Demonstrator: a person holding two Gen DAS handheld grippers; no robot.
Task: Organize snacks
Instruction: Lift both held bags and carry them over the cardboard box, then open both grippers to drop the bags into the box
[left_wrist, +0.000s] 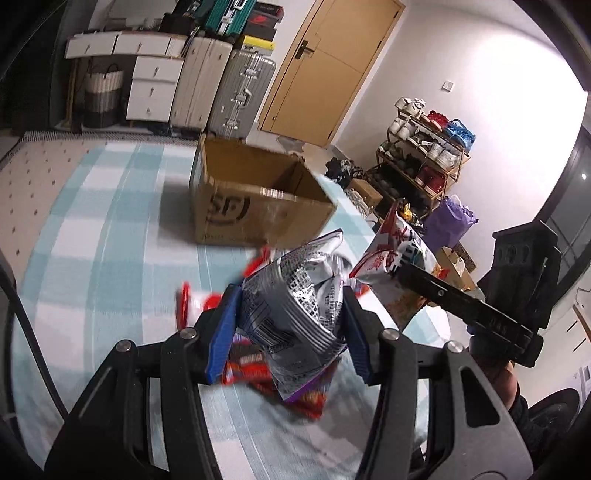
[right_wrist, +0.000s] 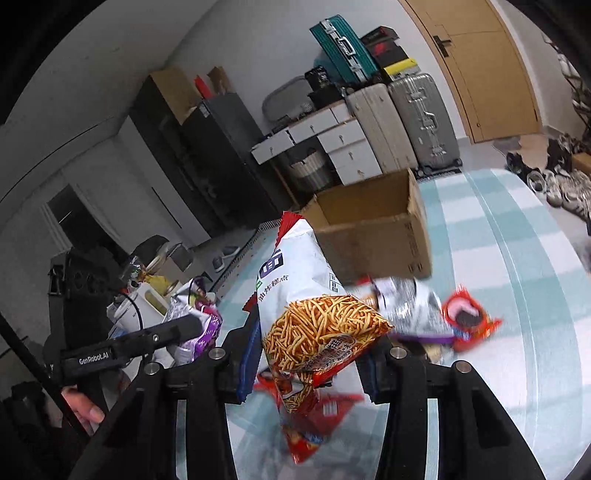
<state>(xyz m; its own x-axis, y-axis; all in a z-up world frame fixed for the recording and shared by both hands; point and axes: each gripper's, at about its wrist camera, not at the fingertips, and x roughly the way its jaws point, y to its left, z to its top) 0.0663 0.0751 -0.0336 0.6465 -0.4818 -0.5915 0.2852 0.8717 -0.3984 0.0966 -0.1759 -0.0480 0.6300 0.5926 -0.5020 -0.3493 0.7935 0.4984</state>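
Carrying is the step in hand: left tongs (left_wrist: 291, 317) clamp a silver bag (left_wrist: 295, 302), right tongs (right_wrist: 310, 354) clamp a noodle-snack bag (right_wrist: 317, 328), each needing release over the cardboard box (left_wrist: 255, 206) at twelve o'clock.

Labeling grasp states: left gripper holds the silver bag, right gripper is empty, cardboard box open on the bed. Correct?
One error: the right gripper is not empty. The right wrist view shows it shut on the noodle-snack bag. The left gripper does hold the silver bag, and the cardboard box stands open.
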